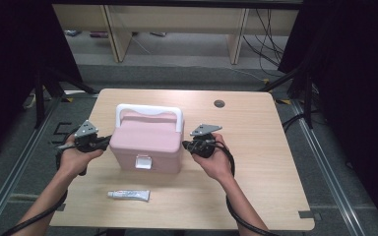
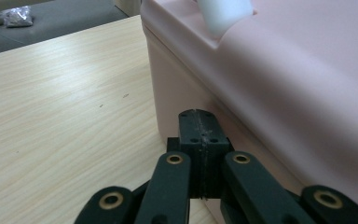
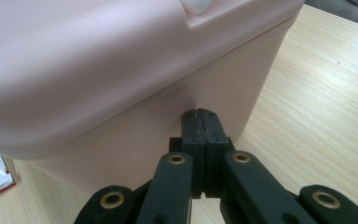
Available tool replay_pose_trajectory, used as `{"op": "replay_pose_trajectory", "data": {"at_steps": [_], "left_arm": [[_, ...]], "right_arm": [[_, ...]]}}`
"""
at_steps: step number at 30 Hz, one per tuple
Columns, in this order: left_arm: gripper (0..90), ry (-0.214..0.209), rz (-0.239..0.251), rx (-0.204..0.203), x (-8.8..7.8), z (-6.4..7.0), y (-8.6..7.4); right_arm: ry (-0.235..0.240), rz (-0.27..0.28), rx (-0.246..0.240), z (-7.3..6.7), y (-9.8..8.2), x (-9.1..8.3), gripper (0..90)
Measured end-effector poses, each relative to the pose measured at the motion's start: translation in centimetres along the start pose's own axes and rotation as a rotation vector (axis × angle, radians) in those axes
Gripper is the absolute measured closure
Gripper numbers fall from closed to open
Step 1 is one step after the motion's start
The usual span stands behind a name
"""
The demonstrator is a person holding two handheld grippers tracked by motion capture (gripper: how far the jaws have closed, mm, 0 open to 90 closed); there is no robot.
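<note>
box: pink plastic, rigid, smooth sides, likely light
hold: squeeze both ends, or white handle
left gripper: jaws pressed together, empty
right gripper: same

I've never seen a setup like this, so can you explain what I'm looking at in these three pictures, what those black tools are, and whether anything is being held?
A person sits at a wooden table and holds a hand tool in each hand: a gripper with two black jaws.

The high view looks down from above the person. The left gripper and the right gripper point at opposite ends of a pink box with a white handle and a white latch. A small white tube lies nearer the person.

The other two pictures come from cameras riding on the grippers, looking along their jaws. In each, the jaws are shut together, with their tips at or very near the box's side wall. Neither gripper holds anything; they seem to flank the box.
</note>
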State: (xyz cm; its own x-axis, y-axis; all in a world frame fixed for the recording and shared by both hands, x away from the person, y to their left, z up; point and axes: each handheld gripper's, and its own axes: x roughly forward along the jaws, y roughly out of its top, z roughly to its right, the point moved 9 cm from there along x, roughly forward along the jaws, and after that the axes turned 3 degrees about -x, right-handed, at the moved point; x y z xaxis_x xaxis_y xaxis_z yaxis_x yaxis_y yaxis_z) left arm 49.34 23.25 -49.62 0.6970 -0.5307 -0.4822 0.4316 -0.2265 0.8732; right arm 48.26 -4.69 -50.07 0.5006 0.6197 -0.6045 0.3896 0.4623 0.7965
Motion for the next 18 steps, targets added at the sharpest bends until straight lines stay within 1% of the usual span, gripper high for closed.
{"op": "replay_pose_trajectory", "data": {"at_steps": [1, 2, 3, 4, 5, 6, 8, 9, 10, 11, 12, 13, 14, 15, 16, 17, 18], "left_arm": [[89.9, -0.002, 0.003, -0.003, -0.1, 0.0, -0.1], [89.9, -0.002, 0.003, -0.003, -0.1, 0.0, -0.1], [89.9, 0.002, 0.001, -0.005, -0.2, -0.1, -0.2], [89.9, 0.002, 0.001, -0.005, -0.2, -0.1, -0.2], [89.9, 0.003, 0.001, -0.005, -0.3, -0.2, -0.3], [89.9, -0.002, 0.007, -0.005, -0.3, -0.2, -0.4], [89.9, -0.001, 0.008, -0.008, -0.3, -0.2, -0.4], [89.8, 0.005, 0.011, -0.024, -0.4, -0.4, -0.5], [89.8, 0.005, 0.011, -0.024, -0.4, -0.4, -0.5], [89.5, 0.001, 0.028, -0.035, -0.5, -0.6, -0.5], [88.2, 0.012, 0.027, -0.034, -0.7, -0.8, -0.6], [86.5, 0.012, 0.027, -0.034, -0.7, -0.8, -0.6], [85.5, 0.047, 0.04, -0.03, -1.0, -1.8, -0.8], [84.8, 0.047, 0.04, -0.03, -1.0, -1.8, -0.8], [84.2, 0.052, 0.072, -0.051, -1.5, -2.8, -0.8], [83.1, 0.058, 0.09, -0.065, -1.8, -3.1, -0.7], [81.6, 0.065, 0.103, -0.073, -2.1, -3.4, -0.7]], "right_arm": [[-0.002, 0.013, -0.013, 0.1, 0.2, 0.2, 90.0], [-0.002, 0.013, -0.013, 0.1, 0.2, 0.2, 90.0], [0.006, 0.003, 0.003, 0.0, 0.2, 0.3, 90.0], [0.006, 0.003, 0.003, 0.0, 0.2, 0.3, 90.0], [0.006, 0.007, -0.018, 0.1, 0.3, 0.4, 90.0], [0.008, -0.003, -0.004, 0.0, 0.3, 0.4, 90.0], [0.009, -0.001, -0.014, 0.1, 0.4, 0.5, 90.0], [0.014, 0.001, -0.013, 0.0, 0.5, 0.6, 90.0], [0.014, 0.001, -0.013, 0.0, 0.5, 0.6, 90.0], [0.022, 0.005, -0.014, 0.0, 0.5, 0.7, 90.0], [0.03, 0.001, -0.002, -0.1, 0.5, 0.7, 90.0], [0.03, 0.001, -0.002, -0.1, 0.5, 0.7, 90.0], [0.045, 0.017, 0.02, -0.2, 0.5, 0.7, 87.9], [0.045, 0.017, 0.02, -0.2, 0.5, 0.7, 87.9], [0.034, 0.022, 0.02, 0.1, 0.4, 0.6, 85.8], [0.02, 0.034, -0.007, 0.5, 0.4, 0.6, 85.4], [0.013, 0.028, 0.005, 0.6, 0.2, 0.3, 85.0]]}}
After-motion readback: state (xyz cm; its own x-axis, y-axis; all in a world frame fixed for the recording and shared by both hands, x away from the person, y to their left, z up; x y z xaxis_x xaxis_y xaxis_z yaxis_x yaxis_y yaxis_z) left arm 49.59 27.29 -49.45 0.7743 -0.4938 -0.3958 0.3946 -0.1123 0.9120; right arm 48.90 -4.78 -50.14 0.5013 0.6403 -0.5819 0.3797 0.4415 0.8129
